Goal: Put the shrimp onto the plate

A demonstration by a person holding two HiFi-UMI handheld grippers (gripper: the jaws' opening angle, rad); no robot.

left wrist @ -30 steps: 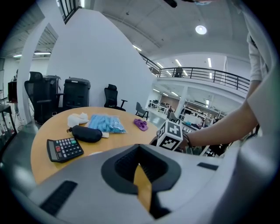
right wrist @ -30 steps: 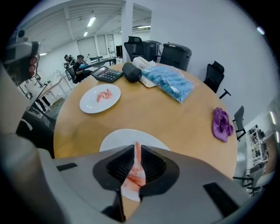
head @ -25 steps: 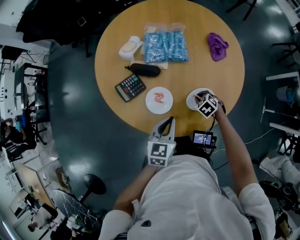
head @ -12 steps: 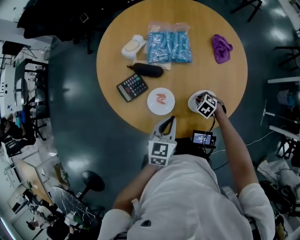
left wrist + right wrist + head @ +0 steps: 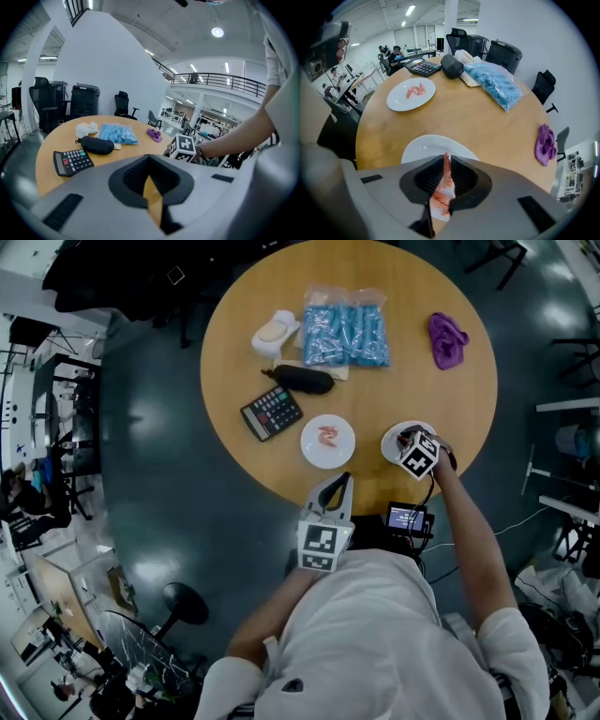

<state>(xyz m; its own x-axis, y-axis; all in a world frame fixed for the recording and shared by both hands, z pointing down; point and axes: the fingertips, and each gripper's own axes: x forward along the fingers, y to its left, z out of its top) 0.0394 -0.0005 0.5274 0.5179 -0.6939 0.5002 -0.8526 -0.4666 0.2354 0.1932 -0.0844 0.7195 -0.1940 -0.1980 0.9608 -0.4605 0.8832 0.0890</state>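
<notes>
Two white plates lie near the front edge of the round wooden table. The left plate (image 5: 327, 442) (image 5: 411, 94) holds one pink shrimp (image 5: 327, 437) (image 5: 416, 90). My right gripper (image 5: 403, 439) (image 5: 445, 161) hovers over the right plate (image 5: 392, 448) (image 5: 423, 145), shut on a second shrimp (image 5: 443, 187) that hangs upright between its jaws. My left gripper (image 5: 328, 491) (image 5: 151, 176) is held off the table's front edge, close to my body, jaws together with nothing in them.
Farther back on the table are a calculator (image 5: 271, 412), a black pouch (image 5: 302, 380), a bag of blue items (image 5: 345, 327), a white object (image 5: 275, 332) and a purple cloth (image 5: 447, 339). A small screen (image 5: 406, 517) sits below the table edge.
The head view has drifted a little, so the table sits slightly further right in frame. Both grippers keep their places; the right one still holds the shrimp over the right plate.
</notes>
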